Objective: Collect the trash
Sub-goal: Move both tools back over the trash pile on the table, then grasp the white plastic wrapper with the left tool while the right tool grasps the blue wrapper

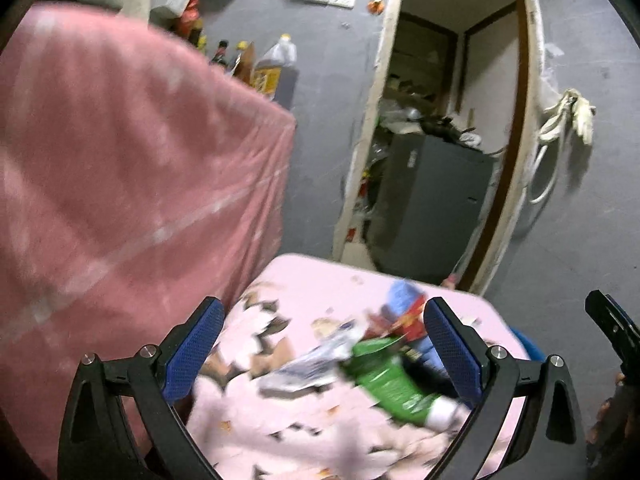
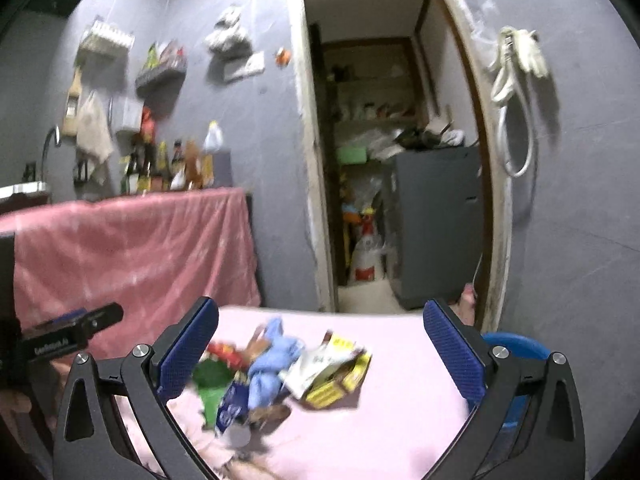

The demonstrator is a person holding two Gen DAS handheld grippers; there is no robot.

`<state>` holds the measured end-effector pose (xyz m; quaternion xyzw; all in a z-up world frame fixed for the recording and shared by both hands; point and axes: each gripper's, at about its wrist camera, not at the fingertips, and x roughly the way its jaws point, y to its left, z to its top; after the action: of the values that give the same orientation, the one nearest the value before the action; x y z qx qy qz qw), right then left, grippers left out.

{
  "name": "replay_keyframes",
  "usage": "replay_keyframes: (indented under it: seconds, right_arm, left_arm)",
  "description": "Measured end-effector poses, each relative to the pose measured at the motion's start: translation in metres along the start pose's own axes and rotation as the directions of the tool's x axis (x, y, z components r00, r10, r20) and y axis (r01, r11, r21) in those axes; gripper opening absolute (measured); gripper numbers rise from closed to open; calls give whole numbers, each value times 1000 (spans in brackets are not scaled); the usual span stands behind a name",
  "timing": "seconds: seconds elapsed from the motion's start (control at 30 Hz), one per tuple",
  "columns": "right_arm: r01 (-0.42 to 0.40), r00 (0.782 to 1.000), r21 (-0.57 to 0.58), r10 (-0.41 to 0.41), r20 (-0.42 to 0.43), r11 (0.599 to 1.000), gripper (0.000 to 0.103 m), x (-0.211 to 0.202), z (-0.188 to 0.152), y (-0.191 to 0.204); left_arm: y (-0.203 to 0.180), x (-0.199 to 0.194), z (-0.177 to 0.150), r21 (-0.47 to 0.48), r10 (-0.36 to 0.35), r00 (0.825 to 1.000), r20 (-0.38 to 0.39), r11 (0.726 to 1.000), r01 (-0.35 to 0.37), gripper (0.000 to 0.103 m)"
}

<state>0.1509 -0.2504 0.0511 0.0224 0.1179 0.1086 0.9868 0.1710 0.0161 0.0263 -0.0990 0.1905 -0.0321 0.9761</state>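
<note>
Left wrist view: left gripper [image 1: 324, 346] fingers spread wide, gripping nothing, over trash pile [image 1: 372, 364] on pink worktop [image 1: 320, 280]. Right gripper [image 2: 320, 346] likewise wide, empty, above same pile [image 2: 280, 368].

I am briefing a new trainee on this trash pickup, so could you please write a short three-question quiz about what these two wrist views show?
1. True or false: the left gripper is clamped on the green wrapper.
2. Which item lies nearest the blue bin? A) the crumpled blue cloth B) the yellow and white packet C) the green wrapper
3. Fill in: the trash lies on a table covered with a ____ cloth.

Key
1. False: its jaws stand open and the pads touch nothing.
2. B
3. Pink. The right gripper also stands open above it.
</note>
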Motion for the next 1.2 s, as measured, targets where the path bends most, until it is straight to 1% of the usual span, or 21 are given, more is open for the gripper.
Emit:
replay_keyframes:
  seconds: [0.13, 0.3, 0.37, 0.43, 0.5, 0.57, 0.6, 0.63, 0.73, 0.8, 0.83, 0.9, 0.97, 1.0, 1.07, 1.1, 1.17, 1.2]
  right_arm:
    - [-37, 997, -21, 36, -73, 999, 103, 16, -10, 12]
    - [-85, 989, -18, 82, -126, 996, 103, 33, -20, 22]
    - [-103, 984, -12, 100, -144, 995, 99, 38, -23, 24]
    - [-115, 979, -13, 111, -172, 993, 85, 44, -27, 28]
    - [-131, 973, -14, 126, -194, 991, 80, 50, -31, 31]
    - [-143, 968, -17, 137, -212, 990, 75, 54, -34, 35]
    - [-149, 966, -24, 140, -219, 989, 70, 56, -36, 38]
    - [-153, 963, -32, 142, -229, 988, 67, 58, -38, 40]
    - [-175, 952, -39, 159, -262, 984, 63, 65, -44, 46]
    - [-185, 941, -40, 165, -297, 982, 61, 73, -47, 49]
    - [-184, 937, -42, 162, -311, 982, 58, 75, -49, 51]
    - [-191, 922, -40, 165, -351, 981, 53, 83, -53, 53]
    - [-194, 911, -34, 167, -377, 980, 49, 88, -57, 53]
    - [-197, 904, -30, 169, -393, 980, 46, 90, -59, 53]
    - [-198, 898, -26, 170, -406, 980, 43, 93, -60, 53]
    - [-201, 895, -25, 173, -412, 979, 42, 94, -61, 53]
    - [-211, 889, -23, 182, -421, 977, 39, 96, -62, 54]
    - [-216, 882, -23, 185, -434, 976, 39, 98, -63, 55]
  left_arm:
    - [10, 13, -11, -3, 16, 999, -43, 1000, -16, 98]
    - [18, 30, -16, -6, -36, 994, -100, 999, 36, 98]
    - [22, 35, -17, -6, -48, 992, -117, 999, 47, 97]
    - [25, 39, -20, -6, -55, 989, -135, 998, 55, 97]
    - [28, 44, -20, -9, -63, 987, -145, 998, 62, 97]
    - [30, 50, -21, -14, -77, 983, -167, 997, 76, 91]
    - [31, 53, -21, -21, -90, 979, -182, 996, 87, 90]
    - [32, 54, -22, -28, -104, 975, -196, 995, 100, 87]
    - [34, 60, -21, -48, -137, 964, -228, 990, 129, 78]
    - [35, 64, -21, -56, -150, 956, -253, 988, 141, 71]
    - [35, 66, -21, -61, -160, 950, -270, 987, 149, 68]
    - [34, 71, -22, -65, -174, 939, -296, 985, 162, 64]
    - [31, 75, -22, -62, -182, 930, -320, 983, 171, 54]
    - [30, 76, -23, -59, -180, 927, -330, 984, 170, 51]
    - [29, 77, -23, -53, -180, 922, -342, 984, 172, 43]
    - [28, 77, -23, -49, -180, 921, -345, 983, 174, 40]
    - [26, 75, -22, -36, -179, 921, -347, 983, 178, 31]
    - [24, 75, -23, -31, -178, 921, -347, 983, 179, 29]
